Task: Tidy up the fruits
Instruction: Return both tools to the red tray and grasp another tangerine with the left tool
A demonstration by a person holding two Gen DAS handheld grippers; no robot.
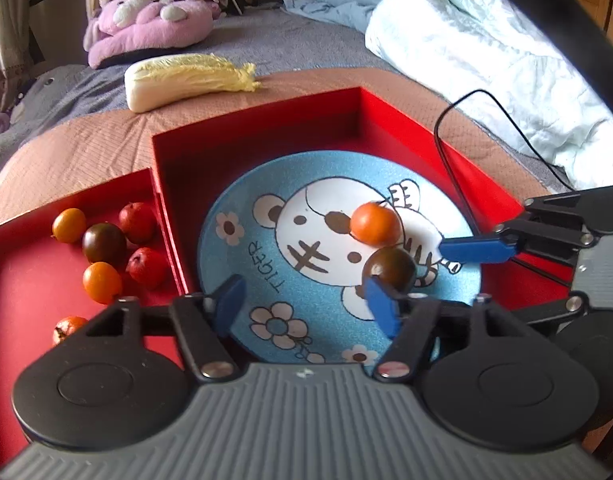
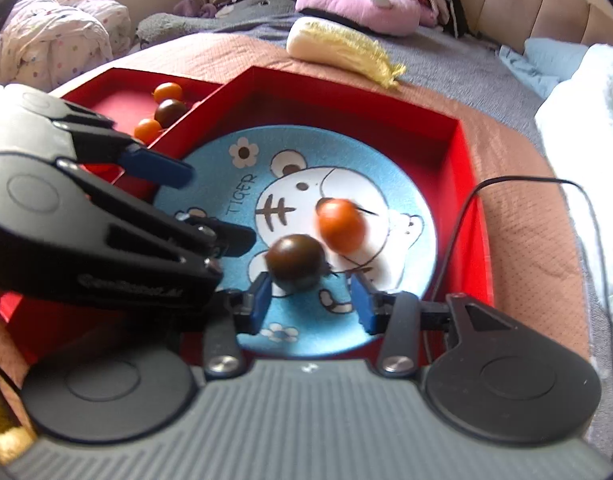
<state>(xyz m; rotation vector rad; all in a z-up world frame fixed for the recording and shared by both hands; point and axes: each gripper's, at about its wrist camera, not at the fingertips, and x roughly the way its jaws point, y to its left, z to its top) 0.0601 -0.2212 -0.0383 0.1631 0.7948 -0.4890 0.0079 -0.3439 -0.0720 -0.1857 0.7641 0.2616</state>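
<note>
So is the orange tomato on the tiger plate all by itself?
No, the orange tomato shares the tiger plate with a dark brown tomato lying right next to it.

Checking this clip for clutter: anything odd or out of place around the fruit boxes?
Yes. A black cable trails over the wall of the red box holding the blue plate, close to where fruit is set down. A napa cabbage lies on the blanket behind the boxes, not a fruit. Nothing looks spilled or damaged.
</note>
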